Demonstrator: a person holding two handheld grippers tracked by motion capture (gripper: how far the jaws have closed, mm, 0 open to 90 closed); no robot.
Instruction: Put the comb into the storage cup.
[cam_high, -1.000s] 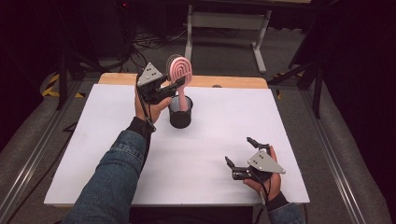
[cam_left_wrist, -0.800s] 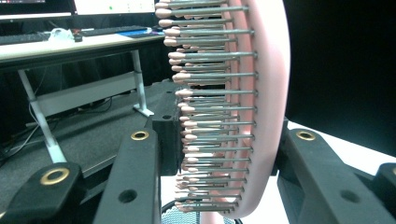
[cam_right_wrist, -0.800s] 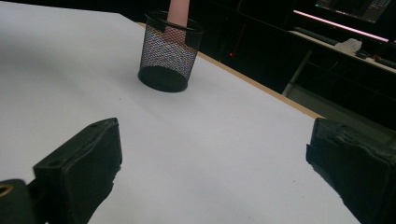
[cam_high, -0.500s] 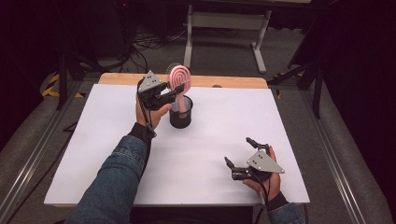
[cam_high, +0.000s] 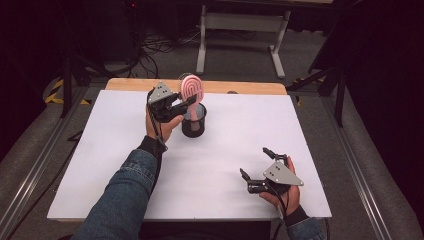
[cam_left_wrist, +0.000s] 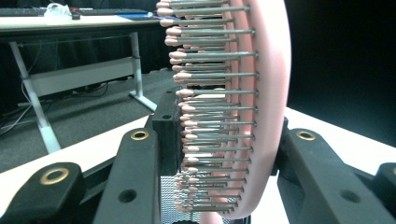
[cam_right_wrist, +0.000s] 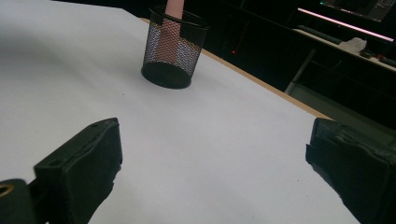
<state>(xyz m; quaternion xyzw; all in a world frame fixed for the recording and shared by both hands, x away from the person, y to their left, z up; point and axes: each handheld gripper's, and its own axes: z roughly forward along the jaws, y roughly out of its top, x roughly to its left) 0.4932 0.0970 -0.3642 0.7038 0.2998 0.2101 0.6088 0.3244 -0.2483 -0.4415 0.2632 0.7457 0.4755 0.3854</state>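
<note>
A pink hairbrush (cam_high: 191, 86) with metal bristles stands upright, its handle down inside a black mesh cup (cam_high: 193, 122) at the back middle of the white table (cam_high: 100, 165). My left gripper (cam_high: 186, 103) is shut on the brush just above the cup's rim. In the left gripper view the jaws press the brush head (cam_left_wrist: 264, 93) from both sides, with the cup's mesh (cam_left_wrist: 167, 193) below. My right gripper (cam_high: 254, 161) rests open near the front right, holding nothing. The right gripper view has its wide-apart jaws (cam_right_wrist: 212, 154) facing the cup (cam_right_wrist: 173, 46) and the pink handle (cam_right_wrist: 173, 7) inside it.
A wooden edge (cam_high: 240, 88) runs along the table's far side. Behind it stands a white desk frame (cam_high: 240, 30) on a dark floor with cables. Metal rails (cam_high: 360, 175) flank the table left and right.
My left gripper has sunk with the brush, so the handle sits deeper in the mesh cup. The right gripper has stayed where it was.
</note>
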